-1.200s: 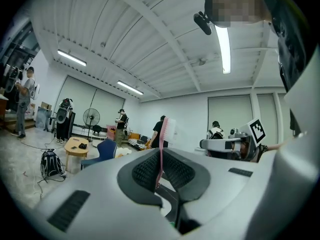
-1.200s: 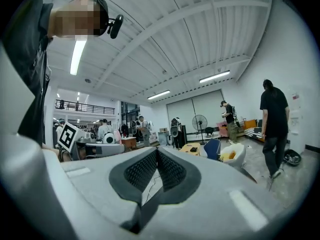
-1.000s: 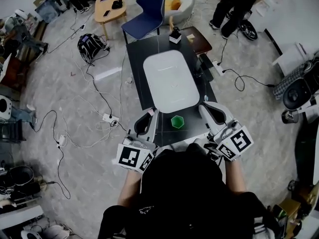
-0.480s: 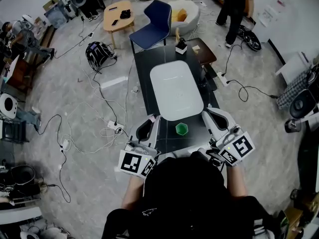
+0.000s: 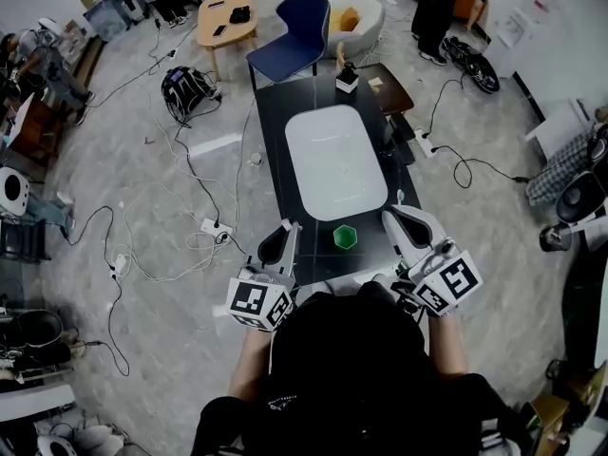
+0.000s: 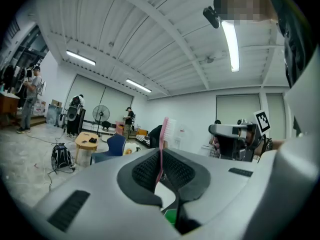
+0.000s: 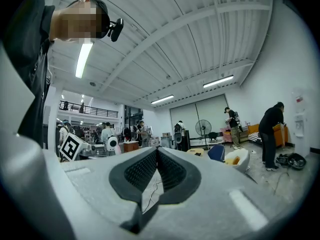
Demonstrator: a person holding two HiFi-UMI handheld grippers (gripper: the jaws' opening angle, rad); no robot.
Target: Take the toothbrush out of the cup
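A green cup point(image 5: 344, 237) stands on the dark table point(image 5: 275, 150) near its front edge, between my two grippers. My left gripper point(image 5: 288, 228) is left of the cup and shut on a pink toothbrush point(image 6: 164, 129). The brush stands upright between the jaws, its bristle head above them, outside the cup. In the left gripper view the left gripper point(image 6: 161, 151) points level, and a bit of the green cup point(image 6: 171, 216) shows below the jaws. My right gripper point(image 5: 391, 217) is right of the cup. In its own view the right gripper point(image 7: 156, 151) is shut with nothing in it.
A white oblong tray point(image 5: 332, 160) lies along the middle of the table. A small dark box point(image 5: 348, 79) stands at the far end, with a blue chair point(image 5: 294, 27) behind it. Cables and a power strip point(image 5: 211, 226) lie on the floor to the left.
My left gripper has sunk a little with the toothbrush still in it. The right gripper has stayed where it was. The head view has shifted slightly.
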